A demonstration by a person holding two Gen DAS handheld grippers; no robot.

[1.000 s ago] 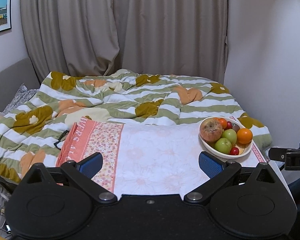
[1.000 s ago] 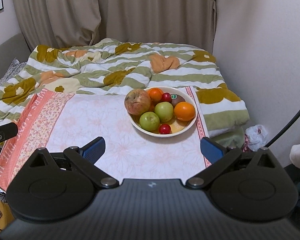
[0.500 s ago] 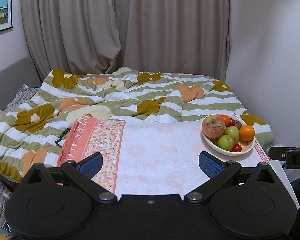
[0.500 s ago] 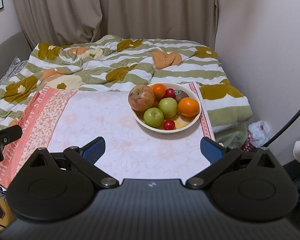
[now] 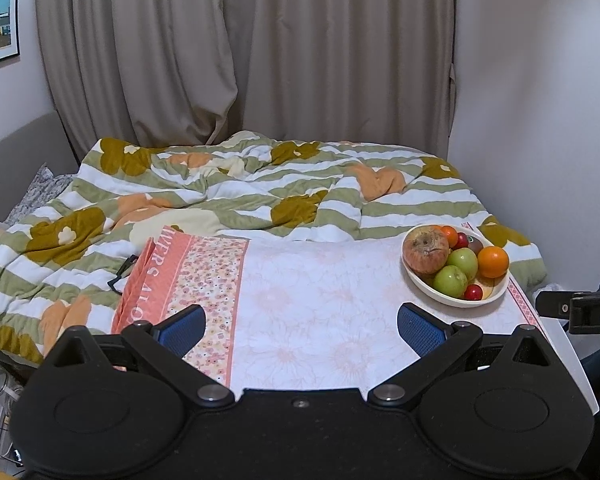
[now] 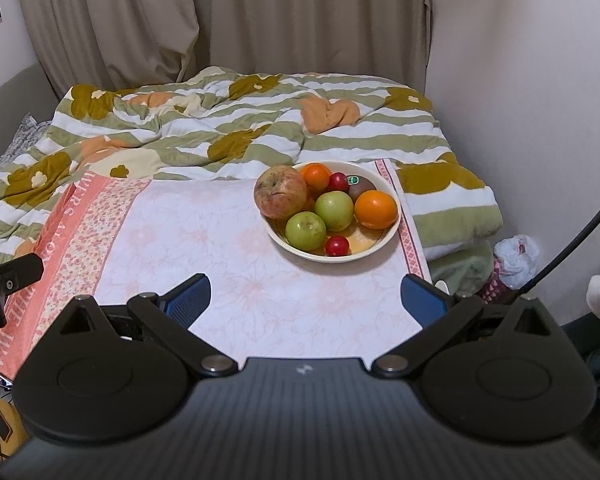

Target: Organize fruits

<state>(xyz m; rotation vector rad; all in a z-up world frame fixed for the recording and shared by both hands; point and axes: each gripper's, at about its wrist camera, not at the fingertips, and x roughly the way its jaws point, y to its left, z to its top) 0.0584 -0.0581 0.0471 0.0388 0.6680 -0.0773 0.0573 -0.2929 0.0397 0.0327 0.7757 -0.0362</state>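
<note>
A cream bowl of fruit stands at the right end of a floral cloth. In it lie a large brownish apple, two green apples, a big orange, a smaller orange, small red fruits and a kiwi. My right gripper is open, short of the bowl, holding nothing. My left gripper is open over the cloth's middle, left of the bowl.
A rumpled striped duvet covers the bed behind the cloth. Curtains hang at the back, a wall stands close on the right. A plastic bag lies on the floor right of the bed.
Both views have tilted downward a little: the bowl and bed sit lower in frame and look slightly nearer in the right wrist view. Both grippers stay open.
</note>
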